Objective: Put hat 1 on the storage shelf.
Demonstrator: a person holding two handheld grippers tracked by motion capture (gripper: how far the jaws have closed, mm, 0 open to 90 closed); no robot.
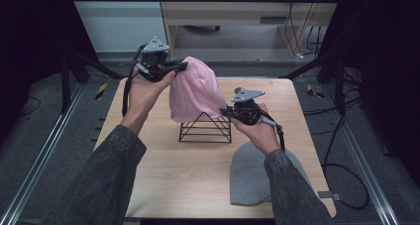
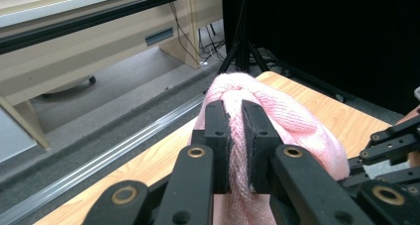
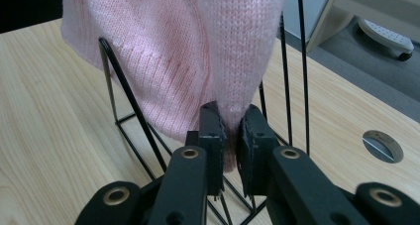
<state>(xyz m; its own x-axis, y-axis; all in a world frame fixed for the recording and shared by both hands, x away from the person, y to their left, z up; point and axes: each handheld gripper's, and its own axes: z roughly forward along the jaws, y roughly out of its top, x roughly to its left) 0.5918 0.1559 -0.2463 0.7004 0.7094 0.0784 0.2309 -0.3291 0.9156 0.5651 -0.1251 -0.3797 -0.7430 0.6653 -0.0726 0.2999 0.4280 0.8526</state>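
left claw: clamped on the top of the pink hat; in the left gripper view a fold of pink knit is pinched between its jaws, held up above the far left part of the table.
right claw: clamped on the hat's lower edge at its right side; the right gripper view shows the hem squeezed between the jaws, just in front of the rack's wires.
pink hat: stretched between the two claws, draped over the peak of the rack; its lower edge hangs partway down the wire frame, clear of the table.
rack: black wire, triangular, standing upright near the table's middle; open frame, the hat lies over its top.
grey hat: lying flat on the table's near right corner, partly under the right sleeve, well apart from the rack.
table: light wood with rounded corners; a round metal-capped hole shows in the right gripper view.
room: grey floor with metal rails either side, black curtains, a pale wooden bench at the back, cables on the floor to the right.
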